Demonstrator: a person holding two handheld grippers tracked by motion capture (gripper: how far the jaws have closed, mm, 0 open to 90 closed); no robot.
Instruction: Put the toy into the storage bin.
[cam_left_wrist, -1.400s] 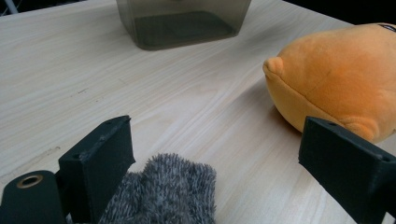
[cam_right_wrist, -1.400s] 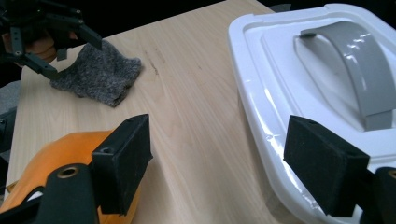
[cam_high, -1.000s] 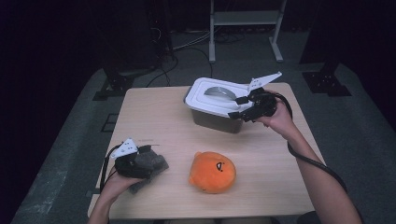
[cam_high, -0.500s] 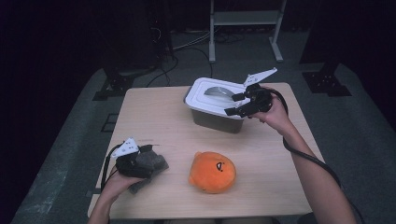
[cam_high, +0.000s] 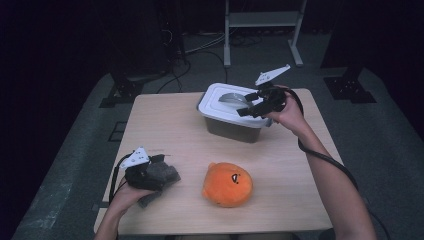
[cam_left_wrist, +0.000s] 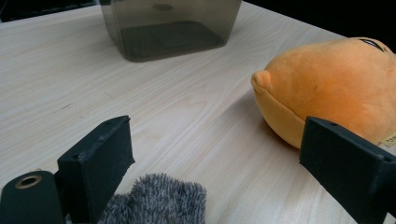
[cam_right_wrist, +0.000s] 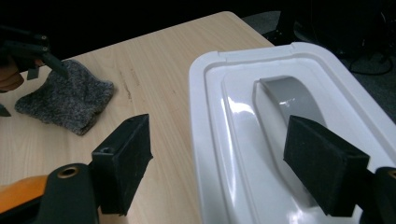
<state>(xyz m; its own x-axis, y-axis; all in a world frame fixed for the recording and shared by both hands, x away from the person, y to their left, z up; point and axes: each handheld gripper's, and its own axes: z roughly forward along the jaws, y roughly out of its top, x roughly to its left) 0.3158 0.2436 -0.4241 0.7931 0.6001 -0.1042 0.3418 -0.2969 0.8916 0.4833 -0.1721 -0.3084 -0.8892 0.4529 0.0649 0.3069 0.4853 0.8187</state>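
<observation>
A grey translucent box (cam_high: 227, 129) with a white lid (cam_high: 220, 107) stands at the back of the table. My right gripper (cam_high: 246, 104) hovers open over the lid's right side. In the right gripper view its jaws straddle the lid's edge (cam_right_wrist: 210, 154), with the grey handle (cam_right_wrist: 289, 98) just ahead. Near the front left, my left gripper (cam_high: 161, 181) is open over a grey fuzzy cloth (cam_high: 165, 172). The cloth's end (cam_left_wrist: 156, 200) lies low between its wide jaws, untouched by them. An orange plush toy (cam_high: 227, 184) sits to the cloth's right and shows large in the left gripper view (cam_left_wrist: 327, 84).
The wooden table (cam_high: 165, 125) has bare room in its middle and left. A black cable (cam_high: 325, 160) trails along the right forearm. Beyond the table, a dark floor holds cables and a metal stand (cam_high: 262, 20).
My right gripper has shifted slightly left and farther over the lid, still open. The left gripper, cloth and plush toy have stayed put.
</observation>
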